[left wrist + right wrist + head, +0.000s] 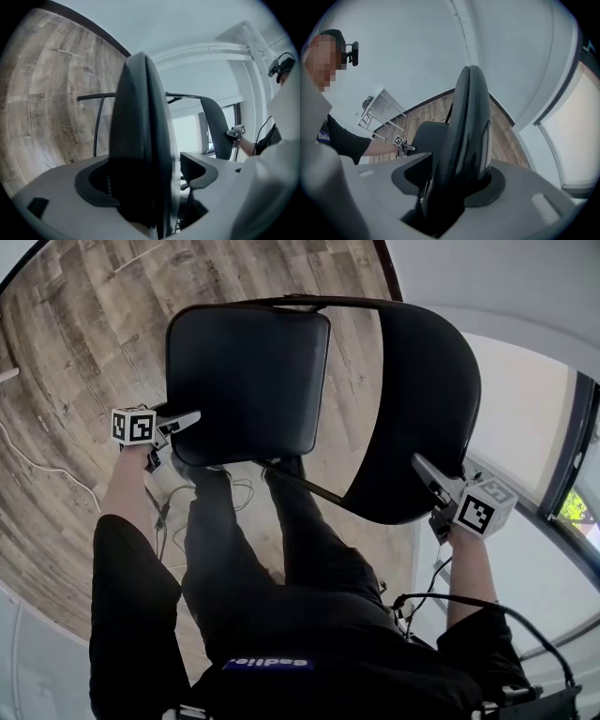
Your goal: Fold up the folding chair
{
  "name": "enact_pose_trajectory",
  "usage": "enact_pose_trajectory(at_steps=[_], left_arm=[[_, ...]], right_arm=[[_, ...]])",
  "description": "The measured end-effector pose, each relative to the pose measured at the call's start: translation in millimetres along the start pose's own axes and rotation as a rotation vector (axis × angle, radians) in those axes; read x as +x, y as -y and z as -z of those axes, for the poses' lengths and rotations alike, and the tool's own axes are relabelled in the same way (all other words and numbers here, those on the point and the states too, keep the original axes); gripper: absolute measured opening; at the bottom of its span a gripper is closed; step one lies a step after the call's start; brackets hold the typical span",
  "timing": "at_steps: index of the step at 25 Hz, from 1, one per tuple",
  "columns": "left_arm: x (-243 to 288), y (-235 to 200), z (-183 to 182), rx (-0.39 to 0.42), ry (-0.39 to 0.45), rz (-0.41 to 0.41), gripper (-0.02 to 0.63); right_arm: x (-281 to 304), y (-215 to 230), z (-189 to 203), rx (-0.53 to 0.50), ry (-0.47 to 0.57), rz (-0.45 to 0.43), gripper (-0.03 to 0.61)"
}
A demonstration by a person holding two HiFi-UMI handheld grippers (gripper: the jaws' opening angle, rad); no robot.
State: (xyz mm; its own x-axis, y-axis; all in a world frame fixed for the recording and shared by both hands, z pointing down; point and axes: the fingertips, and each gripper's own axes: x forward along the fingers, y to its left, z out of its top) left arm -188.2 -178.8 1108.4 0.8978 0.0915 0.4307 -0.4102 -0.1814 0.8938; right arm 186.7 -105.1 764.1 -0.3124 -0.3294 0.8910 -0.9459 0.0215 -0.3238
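Only the backrest (422,399) is clamped, by the right gripper (427,474); merely straddled by the parted left gripper (186,423), the seat (248,381) could be let slip.

Wooden floor (84,343), bright window (576,133)

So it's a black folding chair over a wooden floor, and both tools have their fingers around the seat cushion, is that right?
Not quite. Only the left gripper has its fingers around the seat cushion. The right gripper has its fingers around the edge of the backrest, as the head view shows. The rest is right.
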Motion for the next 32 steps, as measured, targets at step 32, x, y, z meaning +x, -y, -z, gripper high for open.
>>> enact_pose_trajectory(at_steps=[32], left_arm=[[-4.3,135.2,4.0,-0.065,0.104,-0.216,0.403]], right_arm=[[-80.0,-43.6,-33.6,0.082,-0.005,-0.007,0.063]])
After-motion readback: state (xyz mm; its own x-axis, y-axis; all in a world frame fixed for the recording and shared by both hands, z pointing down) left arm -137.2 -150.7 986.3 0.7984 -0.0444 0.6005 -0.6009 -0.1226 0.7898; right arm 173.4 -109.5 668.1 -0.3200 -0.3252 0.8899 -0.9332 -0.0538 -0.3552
